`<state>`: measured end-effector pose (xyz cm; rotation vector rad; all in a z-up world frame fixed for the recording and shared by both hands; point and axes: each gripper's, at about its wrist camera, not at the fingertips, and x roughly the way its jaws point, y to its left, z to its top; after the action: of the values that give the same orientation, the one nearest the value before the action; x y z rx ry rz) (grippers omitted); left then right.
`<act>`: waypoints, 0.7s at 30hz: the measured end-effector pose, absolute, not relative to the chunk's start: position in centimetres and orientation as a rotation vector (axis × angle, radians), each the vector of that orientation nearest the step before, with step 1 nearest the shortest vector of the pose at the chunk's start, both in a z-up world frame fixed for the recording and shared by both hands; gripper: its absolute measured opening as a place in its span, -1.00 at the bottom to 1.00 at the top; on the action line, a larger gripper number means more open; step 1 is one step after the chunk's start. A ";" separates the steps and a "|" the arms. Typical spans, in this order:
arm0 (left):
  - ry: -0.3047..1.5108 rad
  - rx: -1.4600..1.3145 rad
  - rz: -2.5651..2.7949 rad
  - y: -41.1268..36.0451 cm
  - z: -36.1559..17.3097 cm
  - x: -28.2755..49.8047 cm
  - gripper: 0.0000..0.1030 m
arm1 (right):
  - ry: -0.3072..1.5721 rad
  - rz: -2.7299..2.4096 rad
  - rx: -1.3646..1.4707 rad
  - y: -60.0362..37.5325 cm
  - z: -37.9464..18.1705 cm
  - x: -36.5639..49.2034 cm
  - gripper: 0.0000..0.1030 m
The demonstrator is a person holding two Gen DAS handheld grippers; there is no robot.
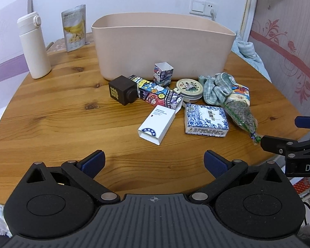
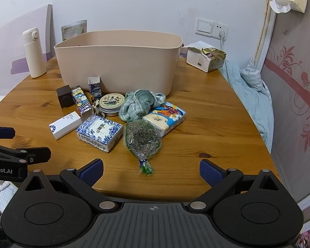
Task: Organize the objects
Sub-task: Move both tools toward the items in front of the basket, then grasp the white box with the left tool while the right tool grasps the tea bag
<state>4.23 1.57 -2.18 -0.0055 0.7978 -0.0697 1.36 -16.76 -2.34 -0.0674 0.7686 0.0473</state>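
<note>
Bin: the big beige bin point(image 1: 163, 47) stands at the back of the round wooden tabletop point(image 1: 51, 119), open side up. I'd judge it is where the loose things are meant to end up.
Clutter: everything small is bunched just in front of the bin, so each piece is a short lift from its rim. That means the dark cube point(image 1: 122, 92), cartoon carton point(image 1: 158, 93), round tin point(image 1: 189, 87), checked cloth point(image 1: 216, 87), white box point(image 1: 157, 124), blue-patterned box point(image 1: 205, 119) and bag of dried herbs point(image 2: 141, 139).
Left gripper point(image 1: 154, 162): spread wide, holding nothing, held over the near edge of the tabletop and facing the white box.
Right gripper point(image 2: 151, 171): also apart and empty, with the knotted end of the herb bag lying just ahead between its fingers, probably its first pick.
Left alone: a white bottle point(image 1: 34, 45) and a snack pouch point(image 1: 74, 28) stand off to the left near the wall, away from the pile.
Progress: nothing is lifted; from here I cannot see into the bin.
</note>
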 end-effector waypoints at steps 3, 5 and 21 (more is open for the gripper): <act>0.804 -0.010 -0.066 1.8 -2.4 4.8 1.00 | 0.773 0.046 -0.066 -16.8 -2.4 1.8 0.97; 0.809 -0.009 -0.062 1.9 -2.5 5.2 1.00 | 0.775 0.046 -0.065 -16.8 -2.6 2.1 0.97; 0.844 0.010 -0.041 2.7 -4.2 9.0 1.00 | 0.822 0.046 -0.054 -17.2 -4.5 5.2 0.90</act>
<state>9.05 2.69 -4.19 0.0101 0.8445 -0.0409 5.24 -17.19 -4.50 -0.0543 0.8223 0.0460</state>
